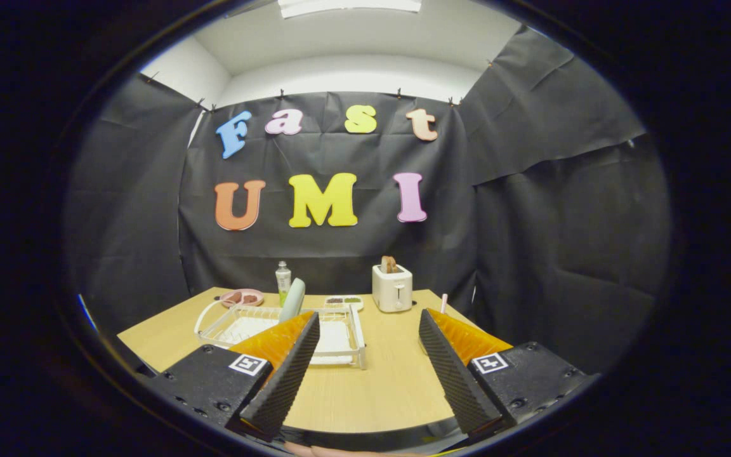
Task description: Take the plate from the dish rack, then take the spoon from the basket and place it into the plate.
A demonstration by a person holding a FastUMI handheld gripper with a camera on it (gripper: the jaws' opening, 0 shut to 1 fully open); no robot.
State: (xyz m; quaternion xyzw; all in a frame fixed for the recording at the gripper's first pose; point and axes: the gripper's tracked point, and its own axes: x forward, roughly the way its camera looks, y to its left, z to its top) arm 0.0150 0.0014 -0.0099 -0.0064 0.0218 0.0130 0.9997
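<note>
Pale plate (292, 299) upright in rack (349, 330), untouched.
Gripper (368, 362) fingers wide, holding nothing; plate & spoon steps both left.

Tongs spread wide, holding nothing.

The tongs (368, 330) hover above the tabletop (365, 387), pointing forward toward the far side of the booth. The two fingers (289, 374) stand well apart with a broad gap between them, tips angled slightly inward, and nothing is pressed between them. The left finger sits near the left, the right finger mirrors it on the right.
</note>
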